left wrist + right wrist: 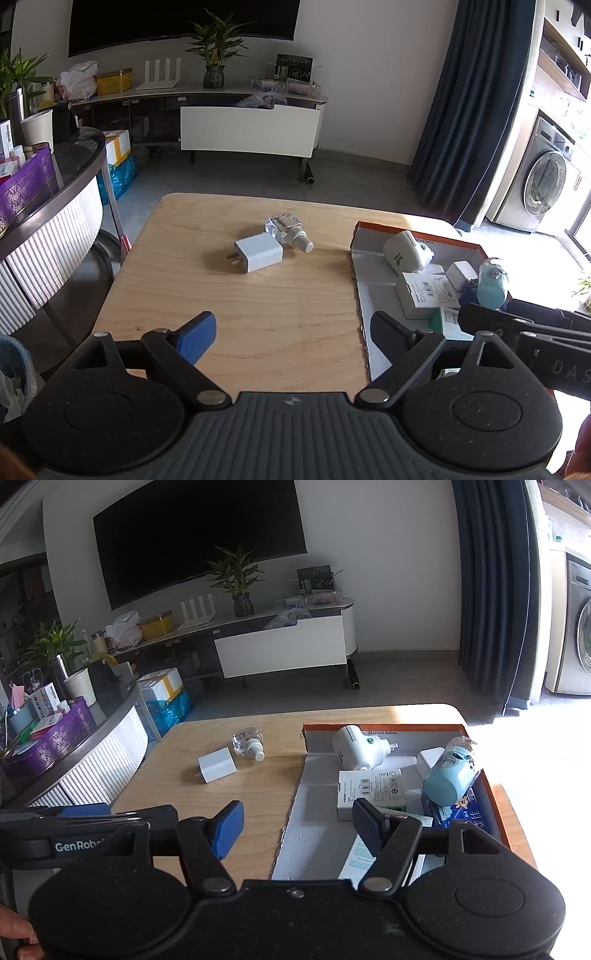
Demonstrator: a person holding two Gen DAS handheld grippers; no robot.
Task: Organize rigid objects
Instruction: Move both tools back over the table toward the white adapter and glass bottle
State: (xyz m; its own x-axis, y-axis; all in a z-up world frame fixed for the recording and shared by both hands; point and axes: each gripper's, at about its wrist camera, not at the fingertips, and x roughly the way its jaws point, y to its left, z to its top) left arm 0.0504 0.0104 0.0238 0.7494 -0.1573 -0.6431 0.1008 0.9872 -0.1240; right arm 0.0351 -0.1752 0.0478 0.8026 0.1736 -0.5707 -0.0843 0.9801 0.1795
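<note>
Left gripper (291, 332) hangs over the near edge of the wooden table (184, 295), jaws wide apart, nothing between them. Ahead of it, mid-table, lie the two loose items: a white charger (258, 257) flat on its side with prongs toward the near-left, and just beside it (looks touching, can't be sure) a small clear bottle (286, 229) on its side with a white screw neck.

Charger should be light, stiff, boxy, with smooth faces that may be a bit slippery; take it across the two flat sides, clear of the prongs. The bottle reads as glass or hard plastic: likely to roll, possibly fragile. Pinch the body, not the neck.

Right of those sits the cardboard tray (295, 834), already holding a white plug-in unit (360, 747), a white carton (369, 786), a pale blue cup (448, 779) on its side and other packets.

Right gripper (297, 827) sits above the tray's near-left corner, jaws partly spread, empty.
</note>
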